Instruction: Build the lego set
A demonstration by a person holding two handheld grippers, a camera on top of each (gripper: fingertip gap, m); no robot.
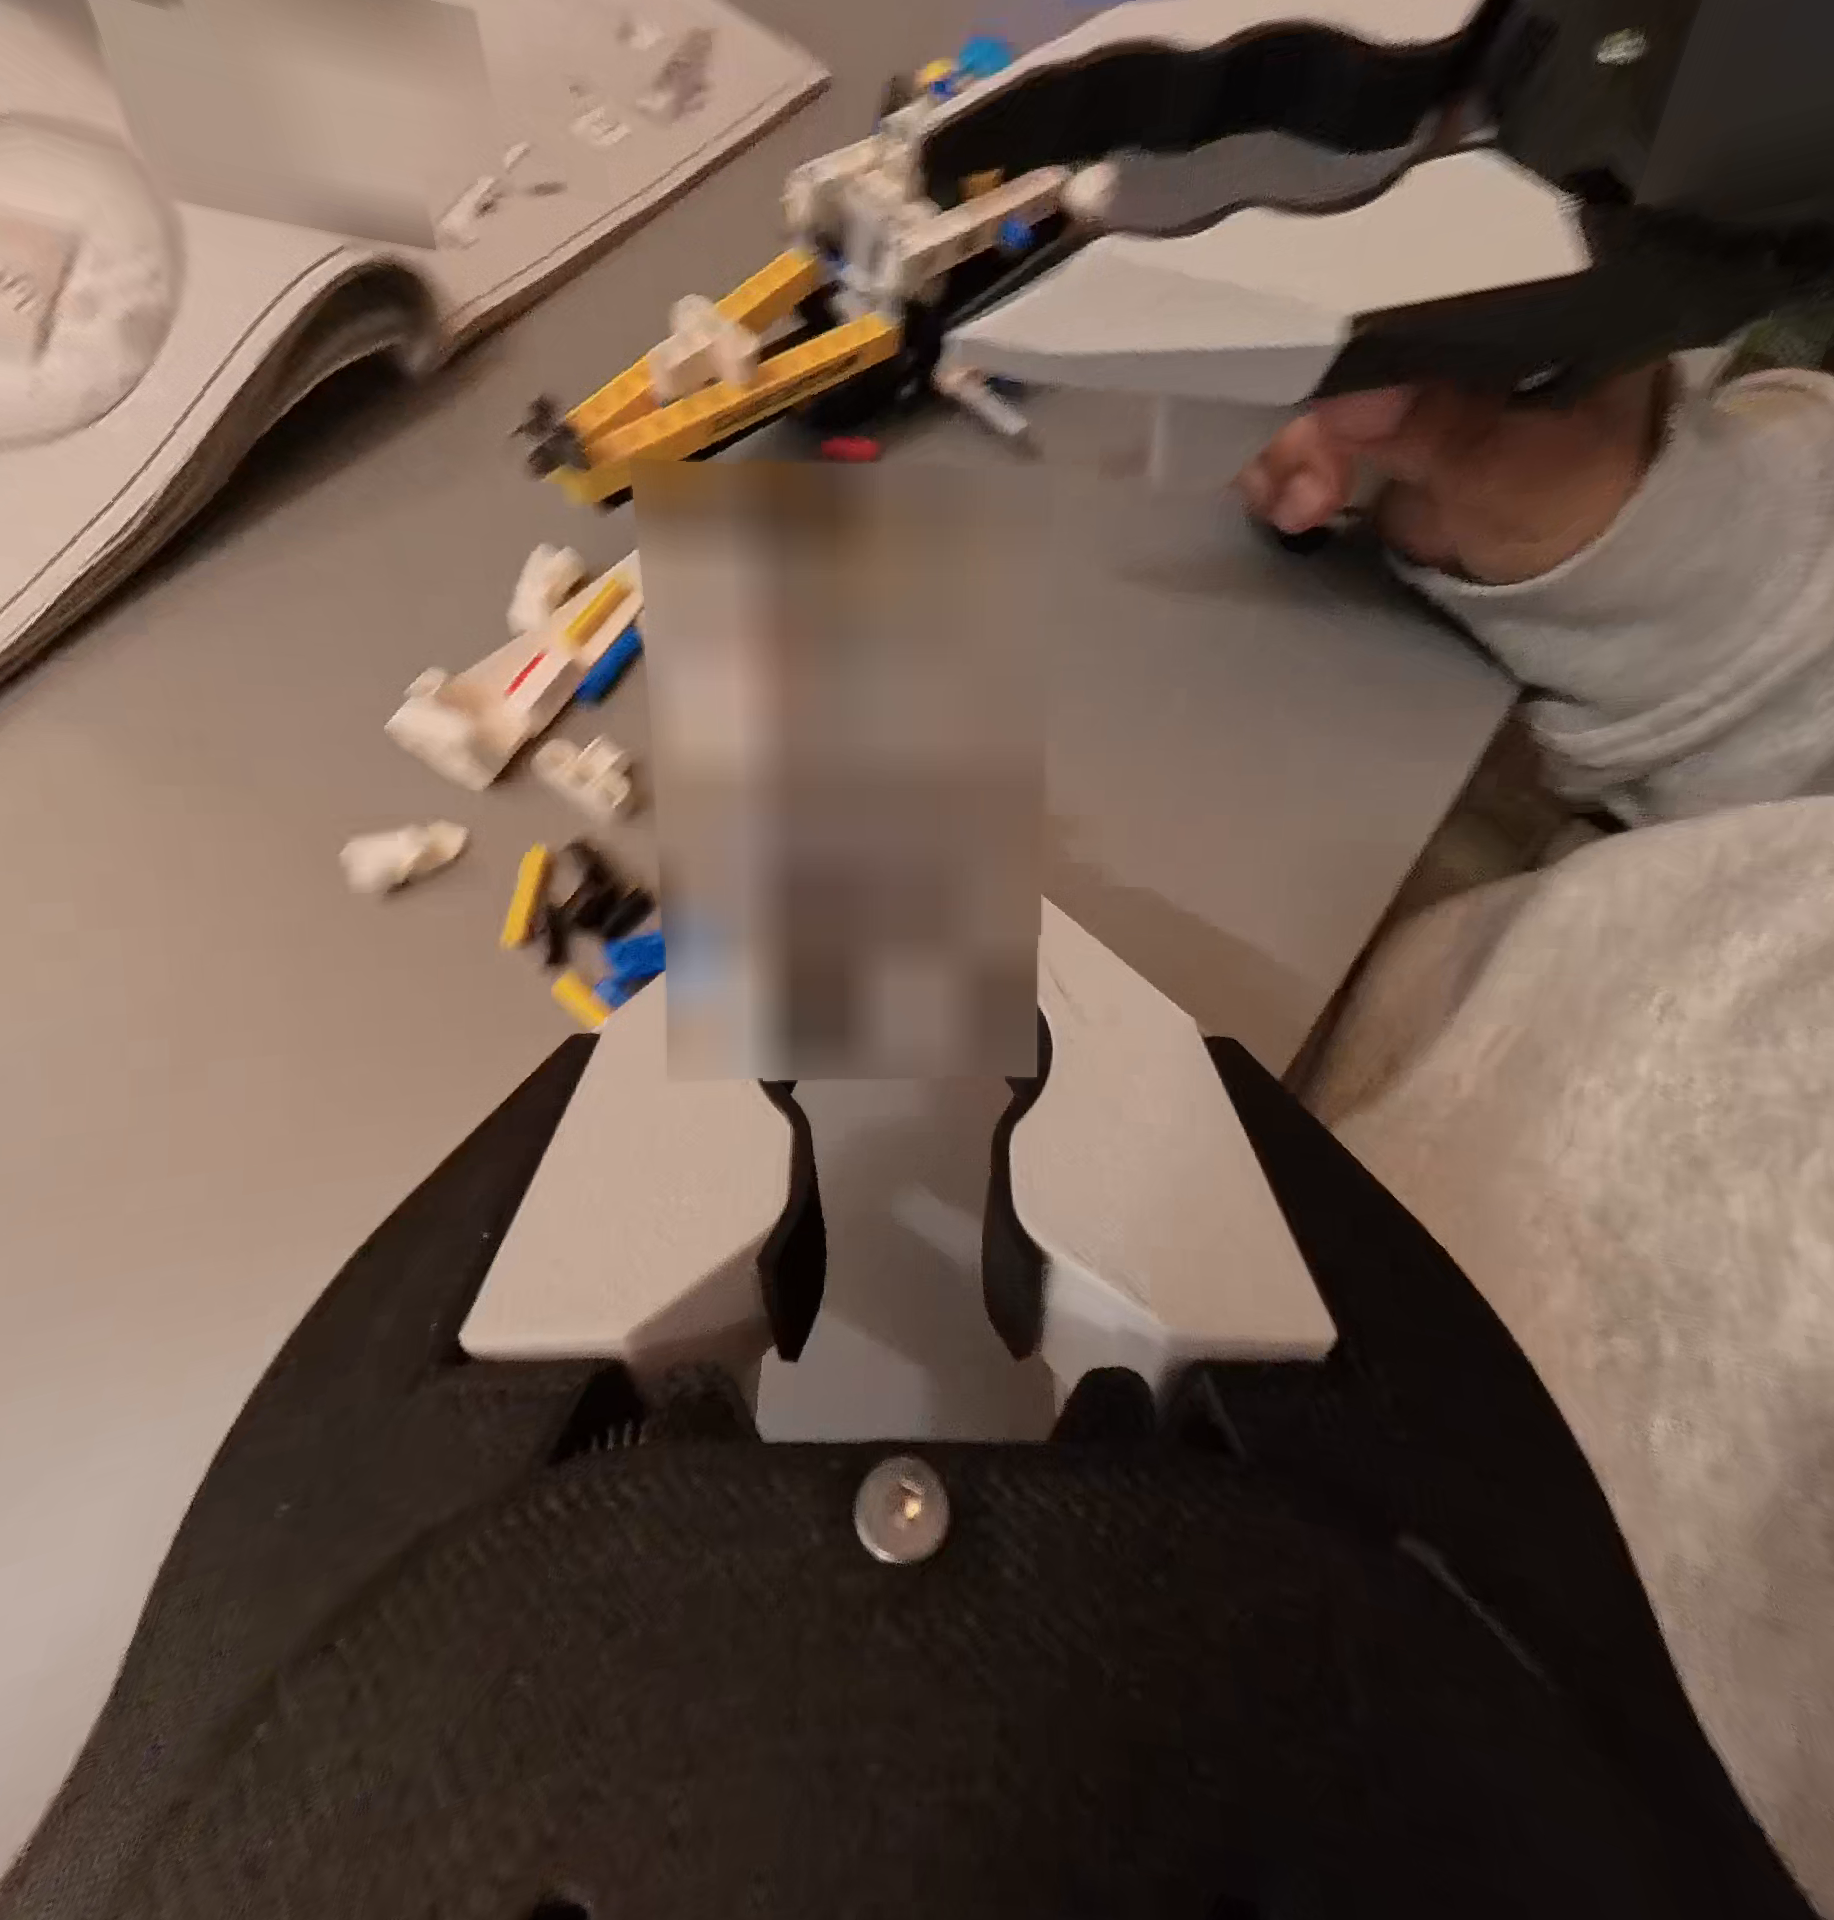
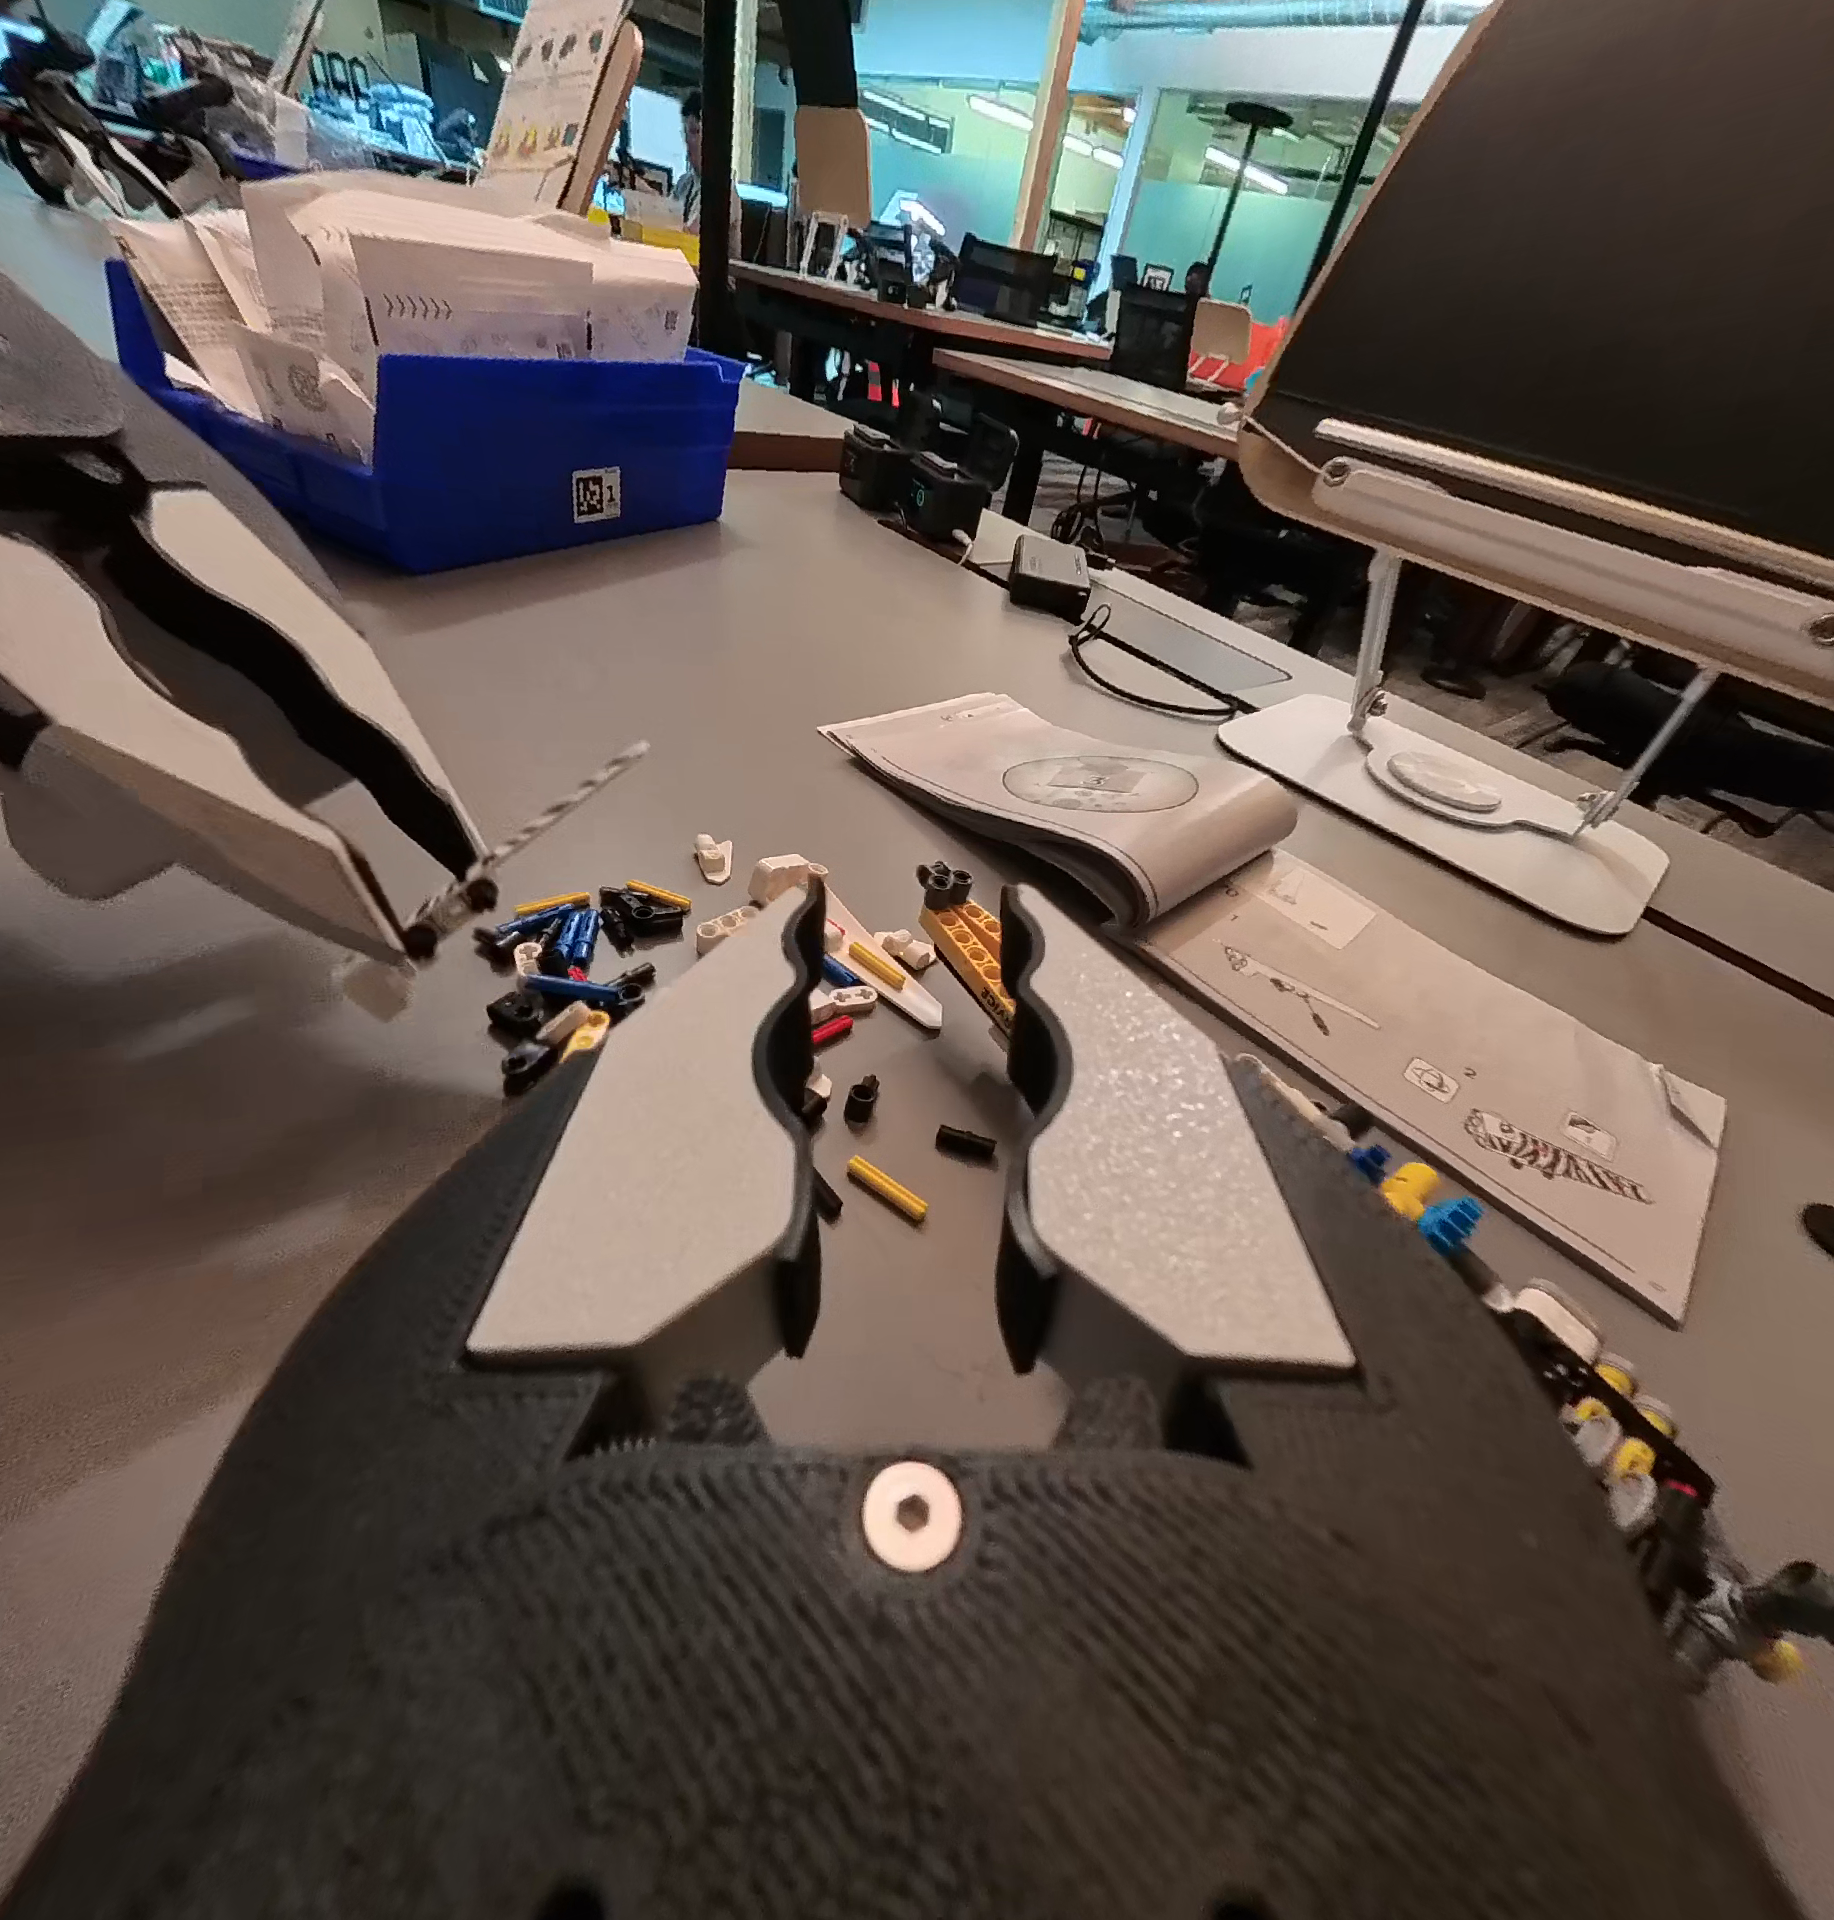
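A yellow, white and black lego assembly (image 1: 726, 374) lies on the grey table (image 1: 165, 1039). In the right wrist view its yellow beam (image 2: 970, 930) shows just past my right gripper (image 2: 908, 904), which is open and low over the table. More of the build (image 2: 1599, 1403) runs along that gripper's right side. My left gripper (image 2: 445, 920) is shut on a thin grey striped rod (image 2: 570, 810) and holds it above the loose parts. In the left wrist view a blur patch hides its fingertips. Loose blue, black and yellow pins (image 2: 570, 956) and a white wing piece (image 1: 518, 696) lie between the grippers.
An open instruction booklet (image 2: 1100, 810) lies to the right, also seen in the left wrist view (image 1: 269, 260). A blue bin (image 2: 497, 457) of paper bags stands at the back left. A tablet stand (image 2: 1464, 810) is at the back right. A person's sleeve (image 1: 1671, 623) is at the table edge.
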